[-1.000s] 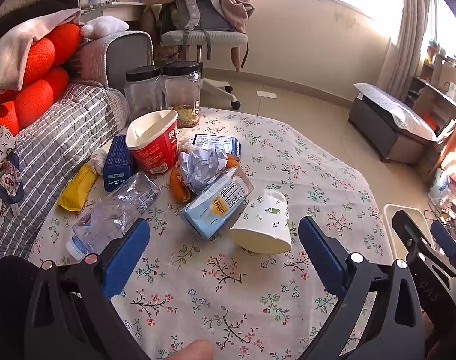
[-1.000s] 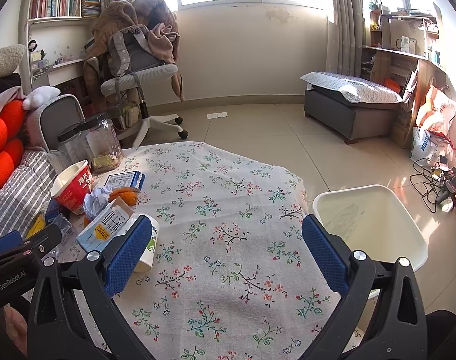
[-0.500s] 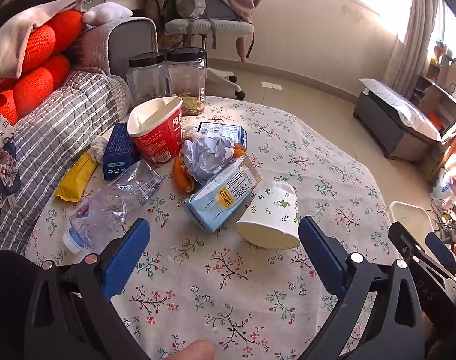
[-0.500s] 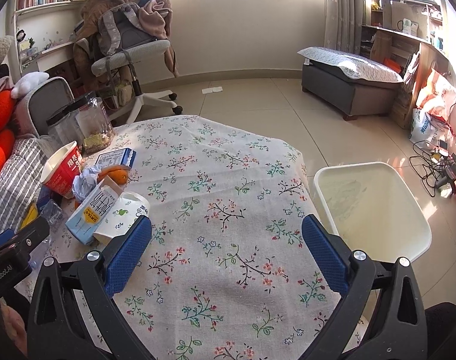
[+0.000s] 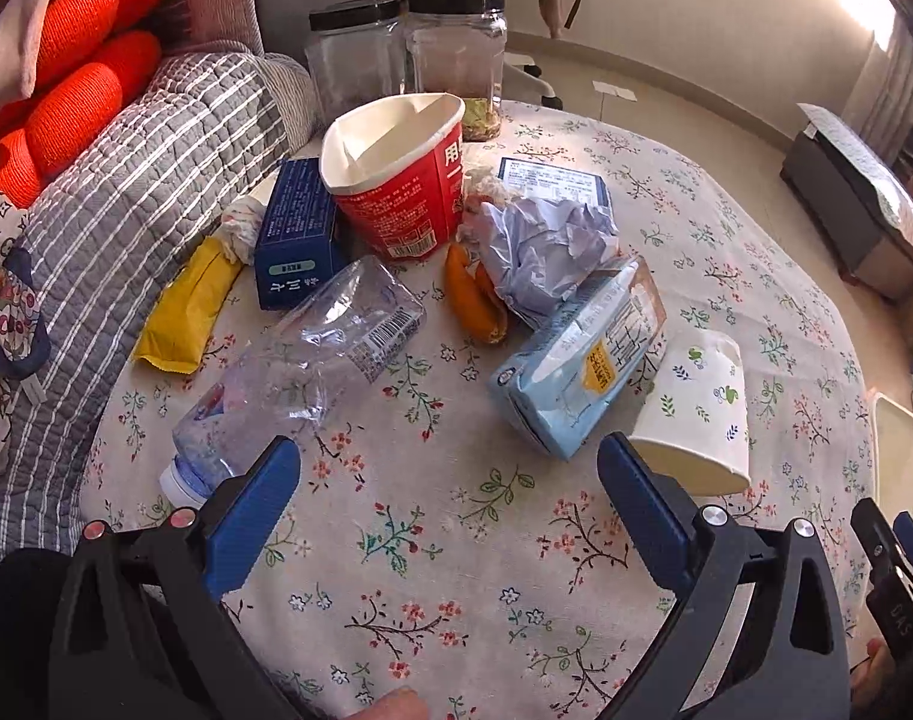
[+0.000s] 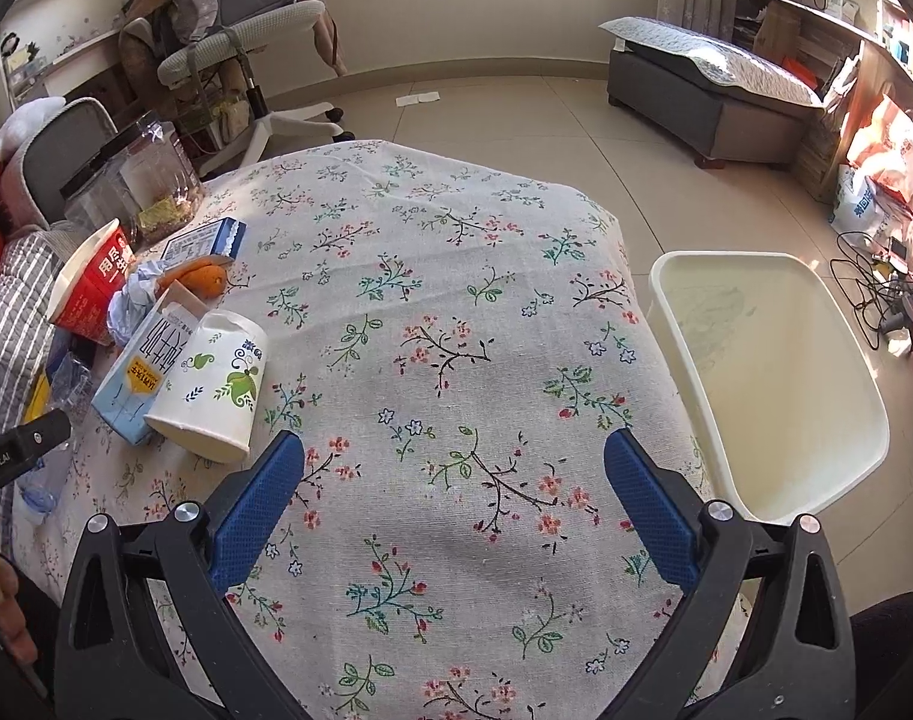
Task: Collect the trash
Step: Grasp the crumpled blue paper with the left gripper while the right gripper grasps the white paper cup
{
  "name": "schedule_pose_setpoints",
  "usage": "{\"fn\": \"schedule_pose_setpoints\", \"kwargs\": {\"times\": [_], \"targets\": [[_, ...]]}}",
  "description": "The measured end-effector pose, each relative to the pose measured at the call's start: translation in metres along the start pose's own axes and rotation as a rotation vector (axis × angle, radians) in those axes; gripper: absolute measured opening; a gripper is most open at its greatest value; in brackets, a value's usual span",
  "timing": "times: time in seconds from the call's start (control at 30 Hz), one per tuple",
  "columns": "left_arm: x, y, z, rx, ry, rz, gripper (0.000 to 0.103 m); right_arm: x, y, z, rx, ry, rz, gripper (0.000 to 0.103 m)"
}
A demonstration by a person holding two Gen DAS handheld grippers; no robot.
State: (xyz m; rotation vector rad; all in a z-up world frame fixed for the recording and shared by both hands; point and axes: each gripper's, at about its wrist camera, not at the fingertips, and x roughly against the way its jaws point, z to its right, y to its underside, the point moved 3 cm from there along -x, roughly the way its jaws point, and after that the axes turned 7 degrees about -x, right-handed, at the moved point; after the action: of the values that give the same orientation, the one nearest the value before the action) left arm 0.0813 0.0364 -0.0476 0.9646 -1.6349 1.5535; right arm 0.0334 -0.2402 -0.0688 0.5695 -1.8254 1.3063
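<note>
Both tongs released over table, trash piled left.
Left gripper (image 5: 447, 480) near bottle (image 5: 300, 366), carton (image 5: 576, 360), cup (image 5: 696, 408); right gripper (image 6: 453, 468) beside bin (image 6: 774, 384).

Left gripper (image 5: 447, 465) wide open, blue pads (image 5: 249, 513) far apart, nothing held. Right gripper (image 6: 453, 459) wide open too, blue pads (image 6: 651, 507) far apart, nothing held. Both pointing forward and tipped down a bit, side by side.
</note>
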Motion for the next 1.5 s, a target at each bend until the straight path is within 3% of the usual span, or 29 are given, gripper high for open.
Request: {"fn": "schedule_pose_setpoints", "kwargs": {"times": [0.03, 0.1, 0.17, 0.27, 0.37, 0.5, 0.63, 0.7, 0.77, 0.8, 0.93, 1.03, 1.17, 1.4, 1.5], "targets": [[0.002, -0.009, -0.008, 0.018, 0.021, 0.013, 0.096, -0.002, 0.0, -0.001, 0.0, -0.005, -0.006, 0.096], [0.003, -0.028, -0.015, 0.026, 0.131, 0.024, 0.096, -0.005, -0.001, -0.002, -0.002, -0.013, -0.019, 0.096], [-0.008, -0.042, -0.005, -0.047, 0.196, -0.041, 0.096, -0.009, -0.001, -0.003, -0.002, -0.017, -0.033, 0.096], [-0.022, -0.058, 0.007, -0.08, 0.182, -0.087, 0.096, -0.012, -0.001, -0.001, -0.009, -0.02, -0.044, 0.096], [-0.038, -0.073, 0.018, -0.057, 0.181, -0.098, 0.096, -0.014, -0.003, 0.004, -0.027, -0.019, -0.049, 0.096], [-0.055, -0.086, 0.041, -0.097, 0.153, -0.096, 0.096, -0.021, -0.005, 0.011, -0.061, -0.021, -0.076, 0.096], [-0.075, -0.097, 0.051, -0.118, 0.082, -0.086, 0.096, -0.029, -0.004, 0.015, -0.099, -0.038, -0.113, 0.096], [-0.086, -0.101, 0.047, -0.108, 0.043, -0.093, 0.09, -0.031, -0.004, 0.016, -0.106, -0.042, -0.12, 0.096], [-0.098, -0.101, 0.043, -0.09, 0.08, -0.133, 0.06, -0.033, -0.003, 0.016, -0.104, -0.037, -0.122, 0.096], [-0.101, -0.099, 0.039, -0.076, 0.089, -0.146, 0.059, -0.034, -0.003, 0.015, -0.104, -0.036, -0.126, 0.096], [-0.095, -0.095, 0.023, -0.032, 0.145, -0.104, 0.046, -0.04, -0.001, 0.012, -0.085, -0.024, -0.136, 0.096], [-0.085, -0.091, 0.013, -0.006, 0.194, -0.066, 0.043, -0.04, 0.0, 0.005, -0.049, -0.029, -0.124, 0.096], [-0.063, -0.093, 0.001, 0.039, 0.293, -0.012, 0.042, -0.035, 0.0, -0.008, -0.004, -0.067, -0.096, 0.096], [-0.02, -0.105, 0.004, 0.02, 0.414, 0.142, 0.042, -0.036, -0.019, -0.057, 0.025, -0.122, -0.116, 0.096], [-0.012, -0.108, 0.005, 0.002, 0.431, 0.172, 0.042, -0.049, -0.028, -0.075, -0.029, -0.172, -0.198, 0.096]]}}
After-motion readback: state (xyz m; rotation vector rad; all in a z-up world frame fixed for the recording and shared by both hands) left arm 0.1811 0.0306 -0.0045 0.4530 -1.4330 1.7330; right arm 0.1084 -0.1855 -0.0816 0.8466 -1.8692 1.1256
